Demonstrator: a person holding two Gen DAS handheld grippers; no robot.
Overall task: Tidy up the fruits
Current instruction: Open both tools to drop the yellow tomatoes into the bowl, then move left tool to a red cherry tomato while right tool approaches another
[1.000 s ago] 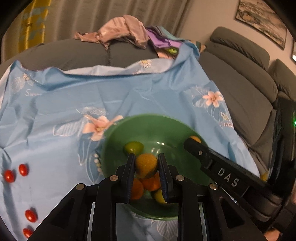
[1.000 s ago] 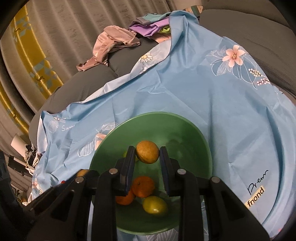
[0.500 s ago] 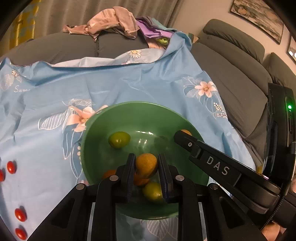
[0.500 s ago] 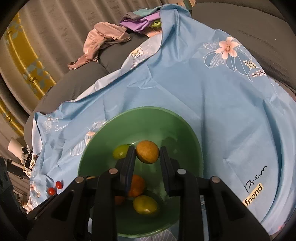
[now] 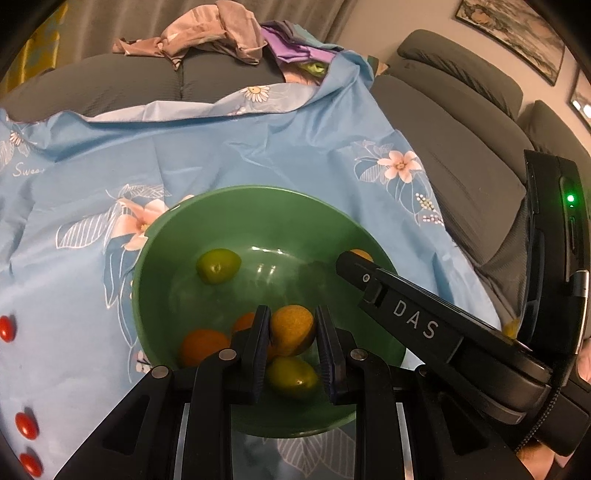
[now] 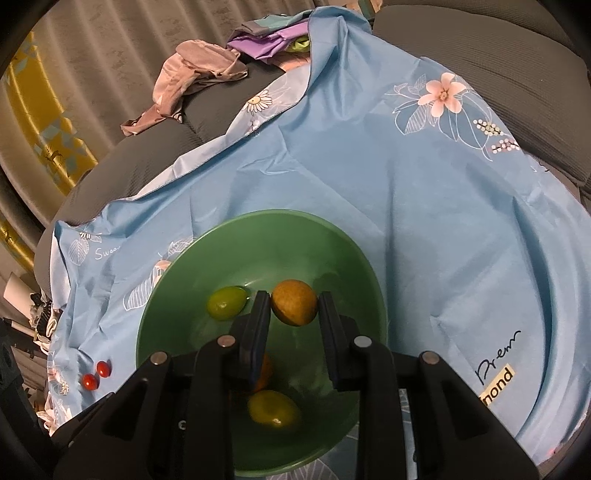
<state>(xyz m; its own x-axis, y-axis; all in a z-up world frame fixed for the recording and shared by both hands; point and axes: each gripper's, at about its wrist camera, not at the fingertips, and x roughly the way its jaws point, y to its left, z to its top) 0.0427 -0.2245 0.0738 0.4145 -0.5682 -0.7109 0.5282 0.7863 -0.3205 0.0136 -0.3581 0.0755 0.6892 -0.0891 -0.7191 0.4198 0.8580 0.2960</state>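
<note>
A green bowl (image 5: pixel 258 192) stands on the blue flowered cloth (image 5: pixel 184 147). Above its near side, my left gripper (image 5: pixel 291 332) is shut on an orange-yellow fruit (image 5: pixel 291 326). Below it lie a yellow-green fruit (image 5: pixel 293 376), an orange fruit (image 5: pixel 203 345) and a green one (image 5: pixel 218 265). From the right, my right gripper's finger (image 5: pixel 406 317) reaches over the rim. In the right wrist view my right gripper (image 6: pixel 294 306) is shut on a brownish-yellow fruit (image 6: pixel 294 302) over the bowl (image 6: pixel 280 214). A green fruit (image 6: pixel 226 308) and a yellow-green fruit (image 6: pixel 273 408) lie in it.
Small red tomatoes (image 5: pixel 26 424) lie on the cloth left of the bowl, two of them (image 6: pixel 96 374) showing in the right wrist view. The cloth covers a grey sofa (image 5: pixel 461 155) with back cushions on the right. Crumpled clothes (image 5: pixel 207 33) are piled at the far edge.
Both grippers keep their fruits. Both views have tipped a little, so more of the bowl's inside shows, and the green fruit now lies clear of the fingers.
</note>
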